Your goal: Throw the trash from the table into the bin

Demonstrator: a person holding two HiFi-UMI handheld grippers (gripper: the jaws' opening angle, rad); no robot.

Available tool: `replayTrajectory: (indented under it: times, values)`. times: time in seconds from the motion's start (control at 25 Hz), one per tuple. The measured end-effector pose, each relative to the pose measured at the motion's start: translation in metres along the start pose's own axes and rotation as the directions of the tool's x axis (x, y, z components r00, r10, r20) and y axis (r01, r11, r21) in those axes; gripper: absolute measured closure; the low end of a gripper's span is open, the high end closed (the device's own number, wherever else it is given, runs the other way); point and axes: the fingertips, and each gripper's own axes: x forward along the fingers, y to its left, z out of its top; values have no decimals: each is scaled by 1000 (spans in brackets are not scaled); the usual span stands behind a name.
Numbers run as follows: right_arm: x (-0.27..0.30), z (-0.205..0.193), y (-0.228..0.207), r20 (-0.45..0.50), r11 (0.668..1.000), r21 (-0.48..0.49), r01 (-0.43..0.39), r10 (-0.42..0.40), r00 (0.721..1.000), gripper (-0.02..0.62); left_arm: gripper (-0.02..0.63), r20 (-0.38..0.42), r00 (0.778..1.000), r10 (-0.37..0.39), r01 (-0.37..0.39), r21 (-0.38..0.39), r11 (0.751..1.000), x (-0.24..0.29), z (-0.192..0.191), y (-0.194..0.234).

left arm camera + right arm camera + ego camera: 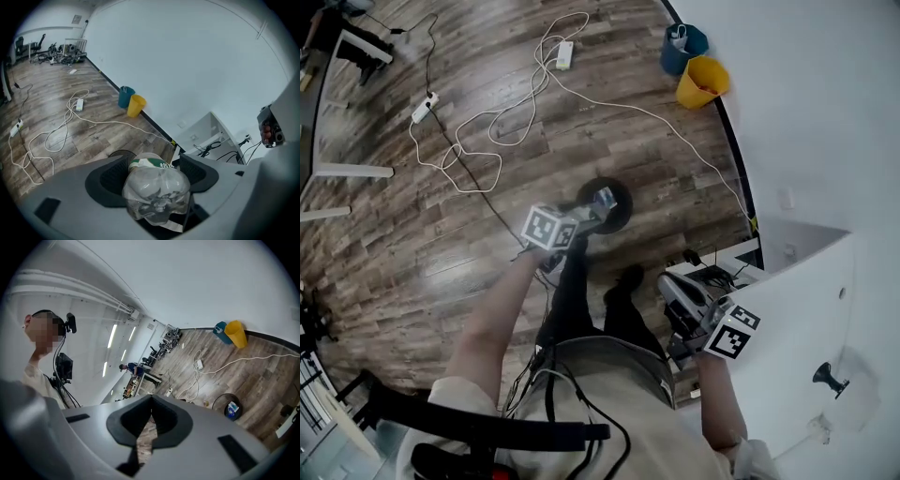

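My left gripper [154, 163] clamps a crumpled clear bottle [157, 192], right gripper [150, 404] closed, empty, white cables [516, 103] snaking near the round black bin [624, 212]

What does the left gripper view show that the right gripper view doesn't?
Left gripper view only: the clear bottle clamped in the left gripper, and a white shelf unit with cables. Right gripper view only: the right gripper shut and empty, and the person. Both: the yellow bin, the blue bin and the white cable on the wood floor.
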Motion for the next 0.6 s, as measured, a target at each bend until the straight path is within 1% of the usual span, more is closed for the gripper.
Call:
replayTrajectory:
  times: [0.16, 0.28, 0.44, 0.6]
  values:
    - [46, -12, -19, -28, 999, 3, 51, -51, 998, 580, 253, -72, 997, -23, 23, -3, 1000, 37, -12, 48]
    - [67, -24, -42, -49, 997, 26, 77, -76, 996, 580, 253, -123, 992, -27, 28, 7, 1000, 70, -23, 78]
    - [81, -40, -77, -76, 990, 53, 129, -125, 989, 580, 253, -173, 984, -34, 40, 30, 999, 109, -39, 106]
    - [76, -59, -111, -86, 978, 82, 191, -184, 979, 580, 253, -231, 973, -29, 48, 77, 996, 149, -66, 123]
